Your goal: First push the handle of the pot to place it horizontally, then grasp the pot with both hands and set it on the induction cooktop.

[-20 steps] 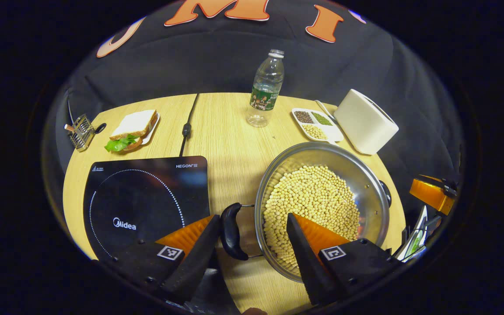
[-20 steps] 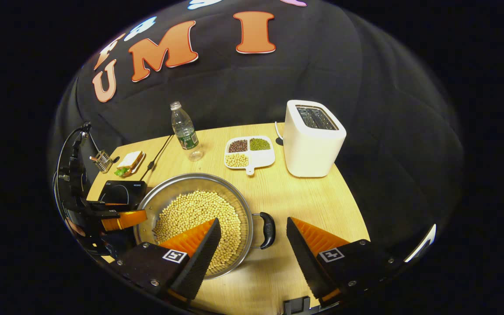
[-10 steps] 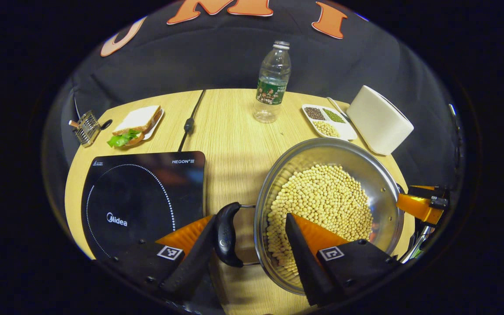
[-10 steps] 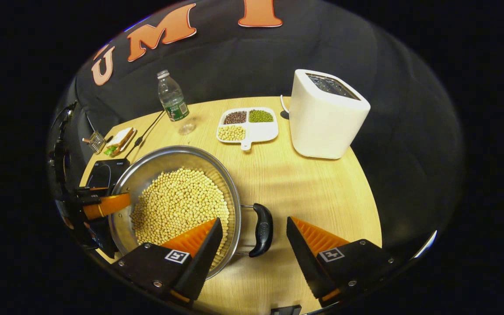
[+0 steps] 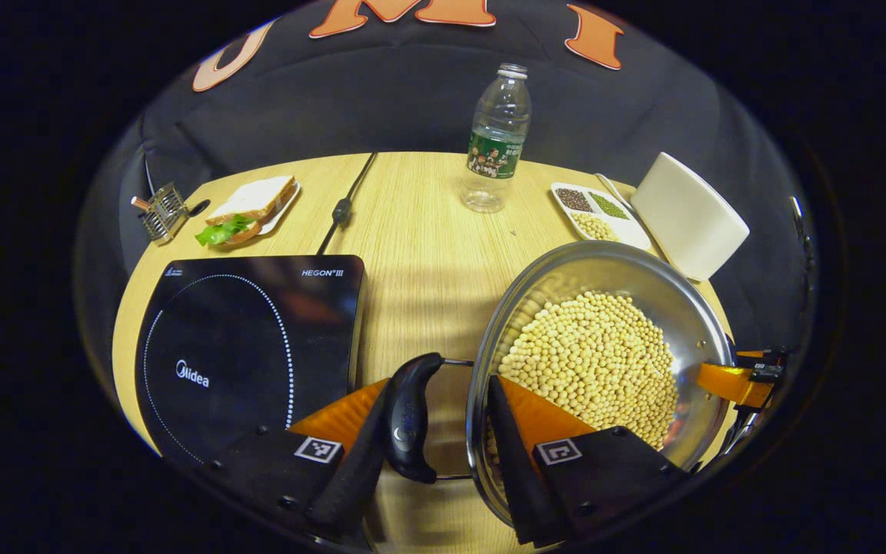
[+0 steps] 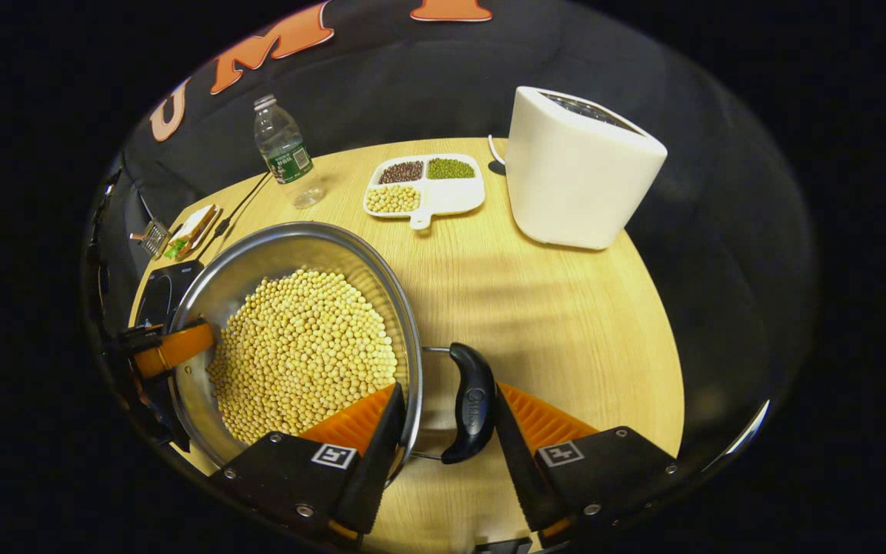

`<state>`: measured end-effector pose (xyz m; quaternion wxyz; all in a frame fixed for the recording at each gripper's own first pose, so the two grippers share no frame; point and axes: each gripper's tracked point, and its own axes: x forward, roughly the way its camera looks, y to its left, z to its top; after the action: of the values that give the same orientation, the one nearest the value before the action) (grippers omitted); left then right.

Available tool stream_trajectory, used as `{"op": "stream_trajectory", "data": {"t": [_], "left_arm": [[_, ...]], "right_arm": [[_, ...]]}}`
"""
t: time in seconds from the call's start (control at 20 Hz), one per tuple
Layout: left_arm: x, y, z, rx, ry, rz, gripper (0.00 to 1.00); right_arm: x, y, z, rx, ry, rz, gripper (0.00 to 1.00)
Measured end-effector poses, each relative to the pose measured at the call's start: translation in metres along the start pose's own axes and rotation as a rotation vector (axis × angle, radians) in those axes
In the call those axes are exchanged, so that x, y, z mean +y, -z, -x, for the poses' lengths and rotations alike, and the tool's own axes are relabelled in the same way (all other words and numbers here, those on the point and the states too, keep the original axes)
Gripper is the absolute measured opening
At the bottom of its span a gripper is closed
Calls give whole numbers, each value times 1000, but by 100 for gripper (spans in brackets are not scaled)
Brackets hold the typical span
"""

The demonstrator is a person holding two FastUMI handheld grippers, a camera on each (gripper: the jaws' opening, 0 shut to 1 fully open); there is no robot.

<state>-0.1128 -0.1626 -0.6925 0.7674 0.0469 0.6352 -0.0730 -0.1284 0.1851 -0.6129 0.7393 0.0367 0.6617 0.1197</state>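
Pot (image 5: 604, 346) grasp is closing: left gripper (image 5: 434, 450) and right gripper (image 6: 443, 438) are narrowing around side handles (image 5: 410, 415) (image 6: 471, 402). Jaws aren't clamped yet. Lift to cooktop (image 5: 251, 346) is coming next.

Between the pot (image 5: 604, 346) and the induction cooktop (image 5: 247, 346) lies a bare strip of tabletop (image 5: 412, 254). The cooktop's glass carries nothing. Its power cord (image 5: 343, 208) runs along the tabletop behind it; the sandwich plate (image 5: 251, 211) sits just beyond its far left corner. The water bottle (image 5: 497, 138), bean tray (image 5: 601, 215) and toaster (image 6: 577, 165) stand behind the pot, well apart from that strip.
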Motion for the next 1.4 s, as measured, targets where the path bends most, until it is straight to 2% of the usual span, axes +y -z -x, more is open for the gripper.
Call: {"op": "stream_trajectory", "data": {"t": [0.05, 0.4, 0.5, 0.55, 0.6, 0.75, 1.0, 1.2, 1.4], "left_arm": [[-1, 1, 1, -7, -10, 1, 78], [-5, -1, 6, -40, -59, -13, 73], [-4, 1, 13, -37, -73, -5, 72], [-3, 2, 18, -52, -77, 0, 73], [-1, 1, 26, -61, -83, 7, 73], [8, -8, 45, -103, -108, 20, 74], [35, -20, 83, -159, -170, 45, 73], [63, -21, 111, -180, -216, 69, 73], [102, -31, 129, -207, -223, 91, 72]], "right_arm": [[0, 2, -3, 0, 2, -7, 69], [1, 3, 0, 18, 26, -36, 62], [5, 2, -1, 28, 15, -41, 58], [6, -2, -2, 19, 9, -33, 53], [5, -4, -6, 4, 5, -22, 56], [0, -10, 0, -31, -14, -5, 56], [0, -4, -16, -82, -48, 37, 56], [-2, -12, -16, -99, -69, 60, 56], [-1, -13, -13, -138, -71, 81, 56]]}}
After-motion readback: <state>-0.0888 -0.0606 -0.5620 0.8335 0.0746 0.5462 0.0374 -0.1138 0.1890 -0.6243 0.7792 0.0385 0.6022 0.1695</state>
